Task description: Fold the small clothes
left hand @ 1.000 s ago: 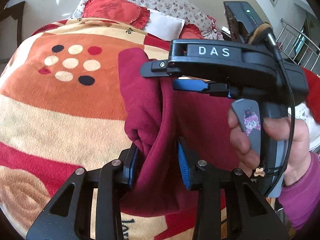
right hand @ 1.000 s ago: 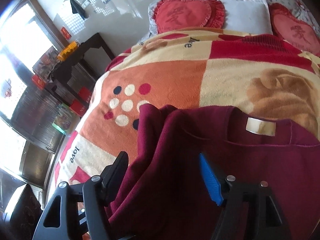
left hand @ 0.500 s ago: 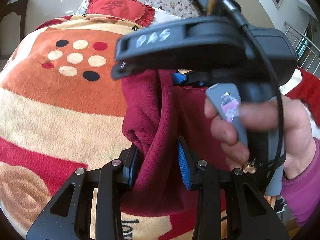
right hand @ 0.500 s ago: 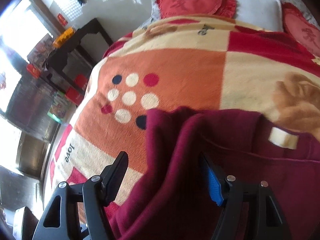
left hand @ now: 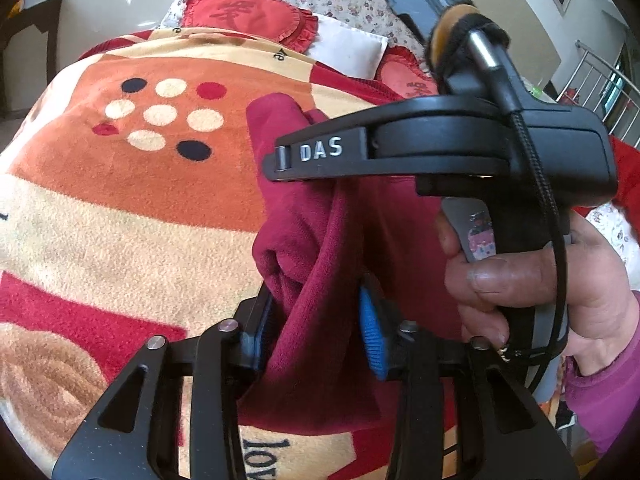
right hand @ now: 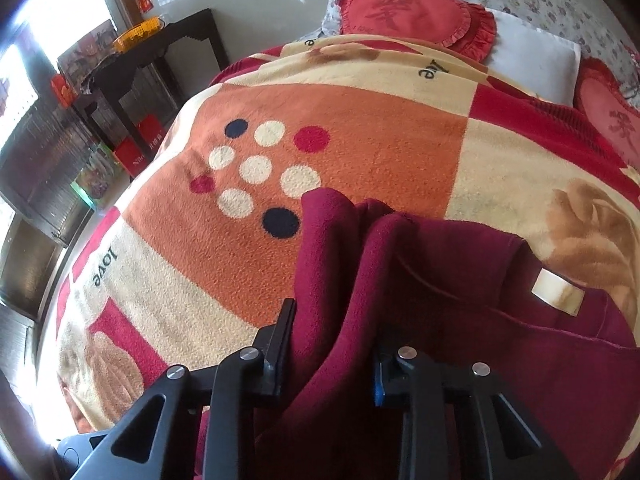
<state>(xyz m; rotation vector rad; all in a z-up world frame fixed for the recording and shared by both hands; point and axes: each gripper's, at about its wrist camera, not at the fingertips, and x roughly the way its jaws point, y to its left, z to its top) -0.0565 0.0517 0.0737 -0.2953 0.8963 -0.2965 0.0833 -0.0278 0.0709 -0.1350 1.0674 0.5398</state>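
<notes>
A plain maroon garment (right hand: 460,320) lies on a blanket (right hand: 360,128) of orange, cream and red blocks, with cream, red and navy dots.

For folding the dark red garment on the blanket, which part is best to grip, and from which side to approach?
Probably grip the dark red garment at its bunched edge beside the blanket's dot pattern, coming from above. The cloth stands up in thick folds there, unlike the flat part near the neck label. The right gripper is closing over this ridge.
</notes>
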